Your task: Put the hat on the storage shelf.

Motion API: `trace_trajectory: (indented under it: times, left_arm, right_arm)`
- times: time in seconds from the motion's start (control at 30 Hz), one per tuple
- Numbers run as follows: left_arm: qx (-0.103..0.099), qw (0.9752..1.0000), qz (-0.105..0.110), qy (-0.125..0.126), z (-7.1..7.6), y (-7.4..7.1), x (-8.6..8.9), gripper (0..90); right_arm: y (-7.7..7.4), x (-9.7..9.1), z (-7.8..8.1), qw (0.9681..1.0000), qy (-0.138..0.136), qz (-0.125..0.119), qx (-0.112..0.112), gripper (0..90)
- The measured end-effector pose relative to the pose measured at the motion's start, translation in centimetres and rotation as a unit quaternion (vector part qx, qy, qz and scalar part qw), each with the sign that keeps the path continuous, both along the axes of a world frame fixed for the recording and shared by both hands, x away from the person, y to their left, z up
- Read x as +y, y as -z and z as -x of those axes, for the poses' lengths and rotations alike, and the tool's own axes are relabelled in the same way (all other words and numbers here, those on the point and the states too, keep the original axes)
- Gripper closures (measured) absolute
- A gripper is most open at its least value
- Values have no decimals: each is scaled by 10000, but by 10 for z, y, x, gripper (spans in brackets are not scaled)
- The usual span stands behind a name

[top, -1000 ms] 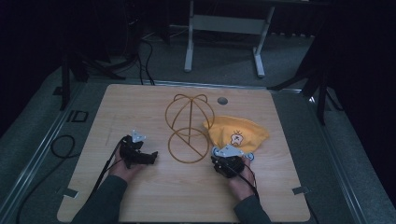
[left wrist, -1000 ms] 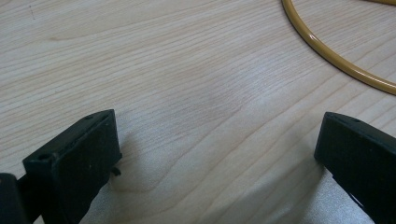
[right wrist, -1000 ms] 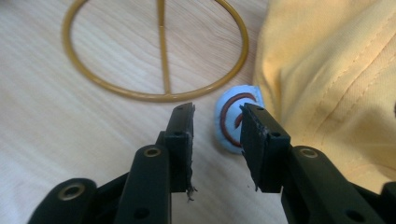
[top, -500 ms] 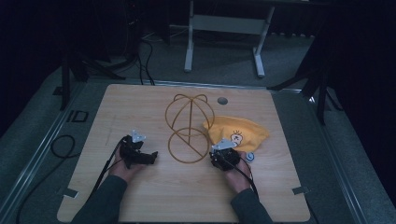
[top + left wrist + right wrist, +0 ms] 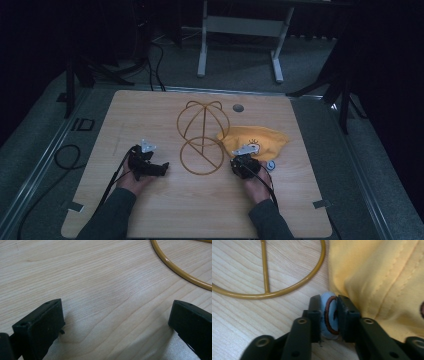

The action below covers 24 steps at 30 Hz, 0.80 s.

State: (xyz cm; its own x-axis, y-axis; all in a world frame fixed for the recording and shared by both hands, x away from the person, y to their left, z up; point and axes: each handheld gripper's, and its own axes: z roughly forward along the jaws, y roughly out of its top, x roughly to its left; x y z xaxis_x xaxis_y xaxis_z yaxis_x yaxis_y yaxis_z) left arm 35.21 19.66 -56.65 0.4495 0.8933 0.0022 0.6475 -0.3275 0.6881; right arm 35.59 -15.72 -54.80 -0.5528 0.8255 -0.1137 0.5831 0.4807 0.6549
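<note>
— Where the yellow hat (image 5: 260,140) lies by the gold frame (image 5: 202,145), right claw (image 5: 329,315) just squeezed shut on a blue patch (image 5: 329,315) at the brim.
— And left claw (image 5: 116,322)?
— Wide open over bare table (image 5: 100,285).

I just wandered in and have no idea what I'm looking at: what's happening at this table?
A person sits at a wooden table with a hand-held claw in each hand. The right claw has just been closing, and a small pale-blue patch with a brown ring now sits pinched between its jaws, right beside a yellow cap. The left claw rests open over bare wood. A gold wire hat stand sits between them.
</note>
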Motion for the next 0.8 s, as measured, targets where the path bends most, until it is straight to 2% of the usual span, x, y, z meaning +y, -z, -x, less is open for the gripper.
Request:
trace_trajectory:
  times: [0.1,0.13,0.23,0.37,0.6,0.8]
  left_arm:
    - [0,10000,-1,0,0,0,0,2]
    - [1,10000,0,0,0,0,0,1]
    - [1,10000,-2,1,0,0,0,2]
    - [2,10000,-5,2,0,0,0,2]
    - [-4,10000,11,-10,0,0,0,1]
    - [2,10000,10,-11,0,0,0,1]
  right_arm:
    - [-2,-3,-3,9999,6,-77,96,804]
    - [-3,-6,-5,9997,-7,-161,197,814]
    - [-6,-8,-6,9995,-68,-131,291,817]
    - [-9,-12,-5,9992,-207,-30,344,817]
    - [-19,-25,-3,9979,-426,-150,473,817]
    - [-31,-32,2,9974,-551,-116,451,816]
